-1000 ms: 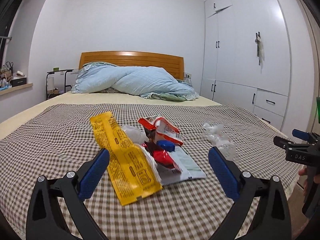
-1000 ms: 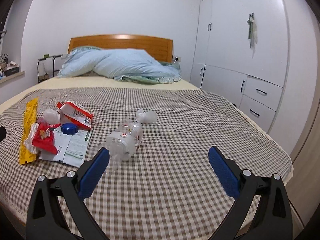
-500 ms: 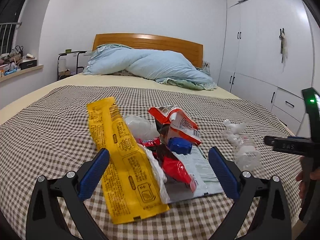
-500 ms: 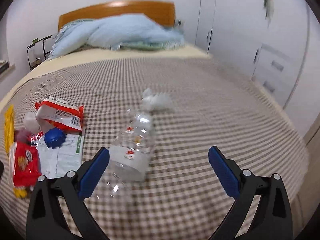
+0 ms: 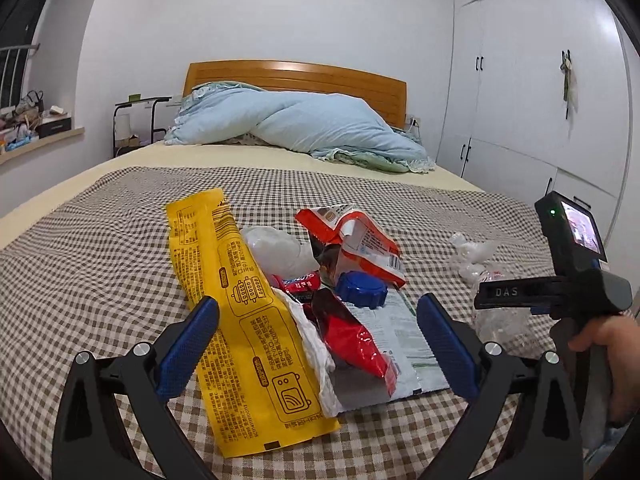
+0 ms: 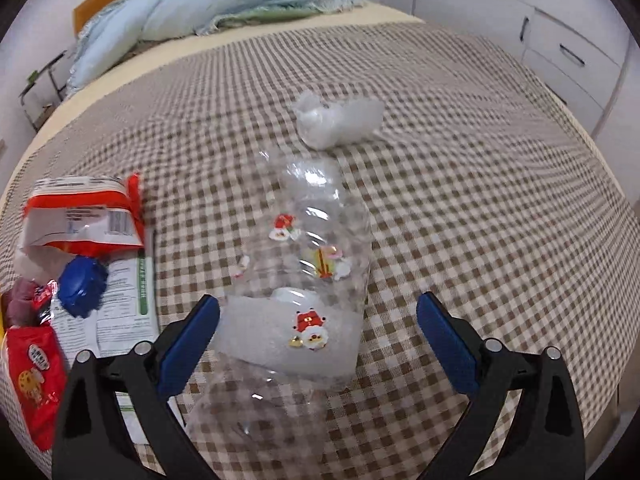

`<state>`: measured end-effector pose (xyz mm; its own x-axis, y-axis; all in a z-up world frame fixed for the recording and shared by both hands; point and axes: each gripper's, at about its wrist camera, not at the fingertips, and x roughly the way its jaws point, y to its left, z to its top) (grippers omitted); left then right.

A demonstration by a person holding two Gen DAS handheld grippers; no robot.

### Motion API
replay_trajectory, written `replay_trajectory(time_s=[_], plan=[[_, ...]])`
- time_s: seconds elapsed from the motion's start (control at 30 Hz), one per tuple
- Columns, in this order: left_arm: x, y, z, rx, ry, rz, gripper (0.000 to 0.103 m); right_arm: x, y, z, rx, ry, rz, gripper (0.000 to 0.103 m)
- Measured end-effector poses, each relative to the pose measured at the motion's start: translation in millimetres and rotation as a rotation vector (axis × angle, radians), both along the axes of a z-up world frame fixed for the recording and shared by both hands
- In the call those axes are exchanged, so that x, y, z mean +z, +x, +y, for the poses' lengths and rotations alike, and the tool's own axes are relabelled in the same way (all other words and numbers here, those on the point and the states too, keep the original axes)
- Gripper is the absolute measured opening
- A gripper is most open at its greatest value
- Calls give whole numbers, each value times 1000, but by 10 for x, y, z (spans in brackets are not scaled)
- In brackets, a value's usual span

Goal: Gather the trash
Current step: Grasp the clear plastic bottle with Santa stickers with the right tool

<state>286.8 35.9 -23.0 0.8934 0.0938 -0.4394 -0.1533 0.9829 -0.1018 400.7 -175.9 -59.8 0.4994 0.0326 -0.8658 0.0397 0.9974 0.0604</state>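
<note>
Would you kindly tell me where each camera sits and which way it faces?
Left wrist: on the left hand-held gripper, looking low across the bed at the wrappers; the right hand shows.
Right wrist: on the right hand-held gripper, tilted down over the bottle.
Shared: blue cap, bottle.

Clear stickered plastic bag (image 6: 304,280) lying on checked bedspread, crumpled white wad (image 6: 336,120) touching its far end, wrapper heap (image 5: 304,304) well aside

A bed (image 5: 120,216) fills the room under a brown-and-white checked cover, a pale blue duvet (image 5: 304,128) heaped at the far wooden headboard (image 5: 296,76). White wardrobes (image 5: 520,92) line the right wall. A black metal side table (image 5: 136,120) and cluttered windowsill (image 5: 36,136) stand left.
</note>
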Motion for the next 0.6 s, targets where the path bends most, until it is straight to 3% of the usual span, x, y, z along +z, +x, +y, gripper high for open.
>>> replay_trajectory(time_s=[0.07, 0.27, 0.6], plan=[[-8, -5, 4, -2, -3, 3, 96, -20, 14, -67, -28, 76, 27, 67], [-23, -25, 26, 1, -10, 9, 96, 37, -40, -203, -35, 120, -21, 57], [-32, -46, 28, 3, -4, 19, 96, 422, -448, -408, 17, 138, -420, 56]])
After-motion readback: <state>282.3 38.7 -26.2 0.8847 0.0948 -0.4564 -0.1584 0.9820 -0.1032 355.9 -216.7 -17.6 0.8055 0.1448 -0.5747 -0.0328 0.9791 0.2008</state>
